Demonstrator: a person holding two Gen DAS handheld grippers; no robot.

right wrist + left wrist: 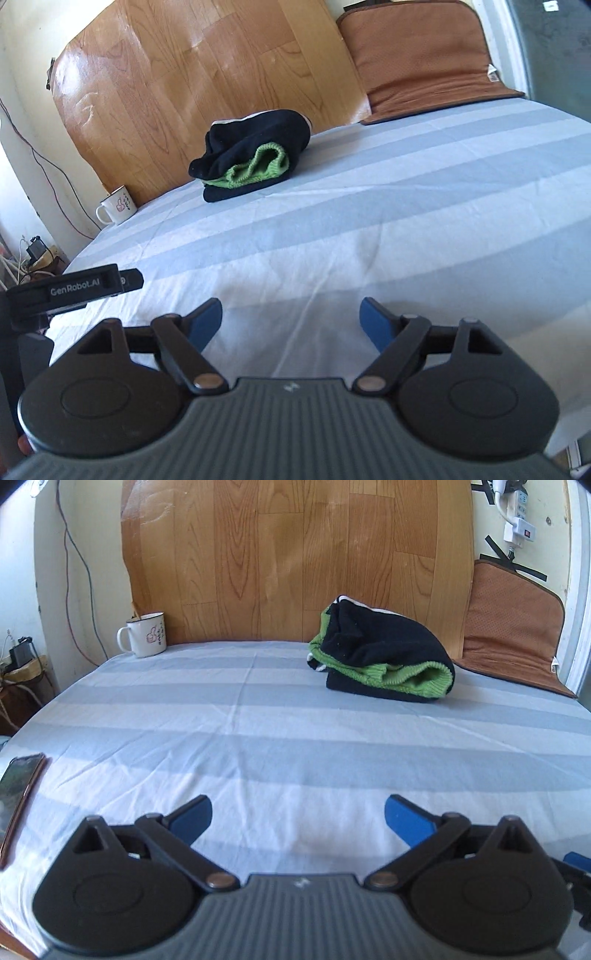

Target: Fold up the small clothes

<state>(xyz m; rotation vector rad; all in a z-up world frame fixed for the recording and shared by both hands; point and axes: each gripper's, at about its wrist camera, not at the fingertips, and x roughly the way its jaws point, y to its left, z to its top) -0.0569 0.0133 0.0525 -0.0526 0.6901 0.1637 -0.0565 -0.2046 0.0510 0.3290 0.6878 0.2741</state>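
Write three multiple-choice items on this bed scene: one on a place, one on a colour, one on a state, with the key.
1. Where does the white enamel mug stand?
A. at the striped sheet's far left edge, by the wood-grain board
B. on the folded garment
C. beside the phone

2. Which colours has the folded knit garment?
A. red and grey
B. black and green
C. all white

3. How is the left hand-held gripper?
A. shut on the garment
B. shut on nothing
C. open, holding nothing

Key: 1 A, the mug sits at the far left against the board; 2 B, black fabric with green ribbing; 3 C, its blue fingers stand apart over bare blue-and-white striped sheet.
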